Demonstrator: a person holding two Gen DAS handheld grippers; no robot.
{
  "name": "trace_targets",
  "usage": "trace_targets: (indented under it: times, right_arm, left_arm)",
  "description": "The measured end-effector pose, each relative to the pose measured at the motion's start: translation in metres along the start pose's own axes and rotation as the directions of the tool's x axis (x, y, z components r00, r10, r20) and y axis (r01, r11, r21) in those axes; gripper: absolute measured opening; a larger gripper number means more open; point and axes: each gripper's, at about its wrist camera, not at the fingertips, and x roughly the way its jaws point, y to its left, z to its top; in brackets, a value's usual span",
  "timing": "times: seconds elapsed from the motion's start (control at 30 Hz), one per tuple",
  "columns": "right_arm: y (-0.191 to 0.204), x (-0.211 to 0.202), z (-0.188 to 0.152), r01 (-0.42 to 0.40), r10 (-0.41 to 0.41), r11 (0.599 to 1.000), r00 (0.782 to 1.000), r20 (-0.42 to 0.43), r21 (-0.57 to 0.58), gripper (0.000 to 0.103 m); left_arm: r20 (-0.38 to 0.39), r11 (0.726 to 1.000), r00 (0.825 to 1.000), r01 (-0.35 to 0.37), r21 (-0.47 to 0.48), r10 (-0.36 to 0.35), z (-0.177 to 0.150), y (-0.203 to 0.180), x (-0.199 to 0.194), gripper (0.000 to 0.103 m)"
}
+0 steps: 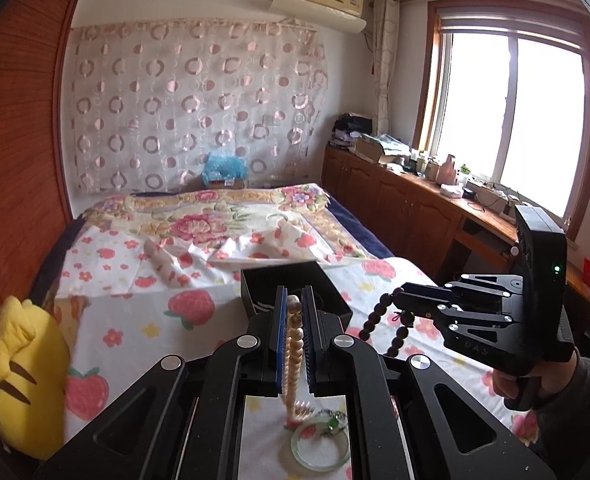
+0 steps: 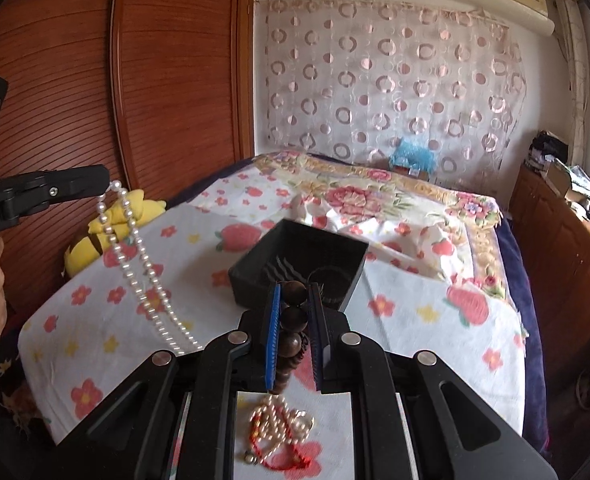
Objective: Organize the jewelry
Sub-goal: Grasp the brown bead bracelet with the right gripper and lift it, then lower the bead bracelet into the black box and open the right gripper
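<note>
Jaws pinch a strand apiece: the left gripper [image 1: 293,312] holds a pearl necklace [image 2: 143,256], the right gripper [image 2: 295,304] a dark bead bracelet [image 1: 379,320], both dangling above the bed [image 2: 415,304] near the black box [image 2: 295,248]. Best carry each clear over the box before lowering, so trailing loops follow inside. Only the left view shows a green bangle [image 1: 319,446]; only the right, red-corded pearls [image 2: 279,432].

White pearl necklace [image 2: 143,264], dark brown bead string [image 2: 293,320], black box [image 2: 295,260], strawberry-and-flower patterned white bedsheet [image 2: 95,320], yellow plush toy [image 1: 23,376]
</note>
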Motion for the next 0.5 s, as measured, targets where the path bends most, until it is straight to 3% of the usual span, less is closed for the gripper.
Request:
trace_targets:
  times: [0.5]
  right_arm:
    - [-0.029,0.045,0.031,-0.013,0.012,0.998,1.0,0.011,0.061,0.015]
  left_arm:
    - [0.06,0.998,0.998,-0.012,0.057,0.009,0.049,-0.01,0.006,0.006]
